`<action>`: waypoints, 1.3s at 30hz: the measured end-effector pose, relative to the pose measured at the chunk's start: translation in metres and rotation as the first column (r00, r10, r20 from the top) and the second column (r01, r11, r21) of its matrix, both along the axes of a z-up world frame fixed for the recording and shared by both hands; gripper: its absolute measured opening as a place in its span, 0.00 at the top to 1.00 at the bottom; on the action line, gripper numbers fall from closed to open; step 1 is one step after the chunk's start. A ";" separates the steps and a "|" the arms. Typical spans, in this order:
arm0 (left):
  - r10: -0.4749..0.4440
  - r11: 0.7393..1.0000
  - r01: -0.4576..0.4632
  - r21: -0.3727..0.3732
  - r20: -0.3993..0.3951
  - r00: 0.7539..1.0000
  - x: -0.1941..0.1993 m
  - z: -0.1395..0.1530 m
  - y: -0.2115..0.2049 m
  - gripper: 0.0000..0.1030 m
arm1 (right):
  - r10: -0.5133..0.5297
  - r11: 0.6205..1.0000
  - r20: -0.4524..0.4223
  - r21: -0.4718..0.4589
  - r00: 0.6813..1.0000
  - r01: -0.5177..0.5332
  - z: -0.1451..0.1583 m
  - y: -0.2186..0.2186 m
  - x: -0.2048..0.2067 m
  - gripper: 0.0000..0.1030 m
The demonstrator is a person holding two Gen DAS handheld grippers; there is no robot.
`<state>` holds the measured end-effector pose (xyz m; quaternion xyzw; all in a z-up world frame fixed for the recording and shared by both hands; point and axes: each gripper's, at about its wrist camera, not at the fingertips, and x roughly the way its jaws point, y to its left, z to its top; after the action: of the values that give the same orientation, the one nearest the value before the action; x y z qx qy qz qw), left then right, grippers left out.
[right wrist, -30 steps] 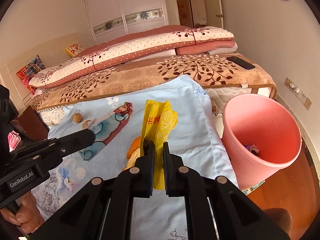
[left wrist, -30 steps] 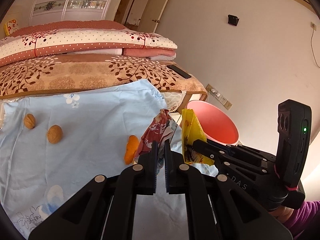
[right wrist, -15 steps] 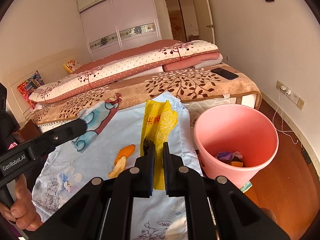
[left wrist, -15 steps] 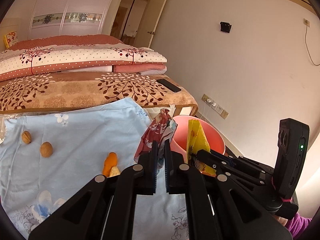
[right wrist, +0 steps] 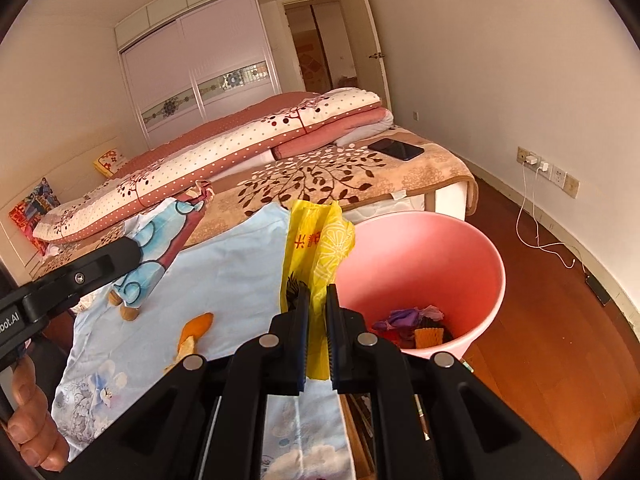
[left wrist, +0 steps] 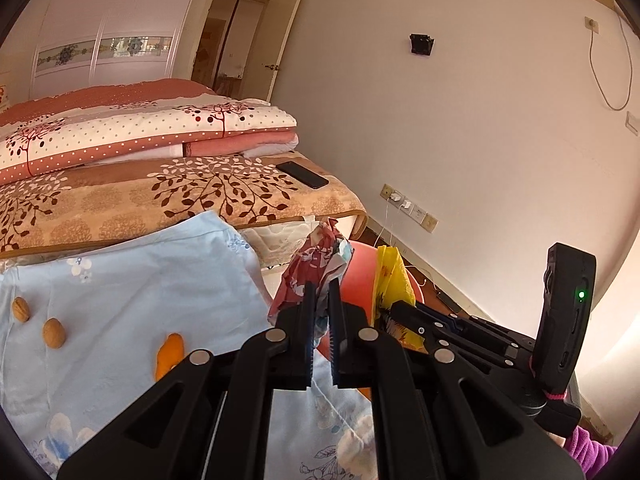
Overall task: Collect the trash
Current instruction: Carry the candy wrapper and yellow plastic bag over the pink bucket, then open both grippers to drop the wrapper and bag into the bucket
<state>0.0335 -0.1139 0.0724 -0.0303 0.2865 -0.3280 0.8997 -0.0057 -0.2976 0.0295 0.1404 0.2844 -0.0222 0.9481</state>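
Note:
My left gripper (left wrist: 320, 292) is shut on a red and blue printed wrapper (left wrist: 316, 264), held up over the near edge of the pink bin (left wrist: 360, 276). The same wrapper (right wrist: 160, 244) shows at the left of the right wrist view, clamped in the left gripper's fingers (right wrist: 116, 256). My right gripper (right wrist: 317, 294) is shut on a yellow wrapper (right wrist: 316, 248), held just left of the pink bin (right wrist: 452, 256). The bin holds purple, red and orange scraps. Orange peel (right wrist: 192, 330) and walnuts (left wrist: 53, 333) lie on the light blue cloth (left wrist: 140, 300).
A bed with folded quilts (right wrist: 280, 136) and a black phone (right wrist: 396, 149) stands behind the cloth. Wall sockets with a white cable (right wrist: 536, 208) run along the right wall over the wooden floor. A hand (right wrist: 32, 432) grips the left tool.
Both grippers have carried their wrappers to the right, toward the pink bin. The bin now sits closer and its contents show; the walnuts and peel have slid left in view.

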 end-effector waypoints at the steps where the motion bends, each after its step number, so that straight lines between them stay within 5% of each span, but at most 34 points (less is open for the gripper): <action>1: -0.006 1.000 0.006 0.002 0.001 1.000 0.002 -0.001 -0.005 0.95 | -0.007 1.000 0.000 -0.002 1.000 0.007 -0.001 -0.005 0.002 0.93; 19: -0.115 0.992 0.116 0.043 -0.029 0.993 0.045 -0.032 -0.103 0.94 | -0.100 0.995 -0.058 -0.003 0.993 0.100 -0.033 -0.078 0.039 0.93; 36: -0.109 0.989 0.121 0.089 -0.132 0.985 0.077 -0.072 -0.127 0.94 | -0.120 0.992 -0.124 0.021 0.985 0.124 -0.065 -0.093 0.067 0.92; 39: -0.110 0.989 0.124 0.083 -0.156 0.982 0.079 -0.075 -0.128 0.84 | -0.124 0.992 -0.128 0.024 0.984 0.128 -0.066 -0.094 0.067 0.92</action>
<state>0.1130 -0.2422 -0.0023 0.0037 0.3702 -0.3637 0.8548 0.0612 -0.3918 -0.0368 0.1714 0.3345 -0.0863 0.9226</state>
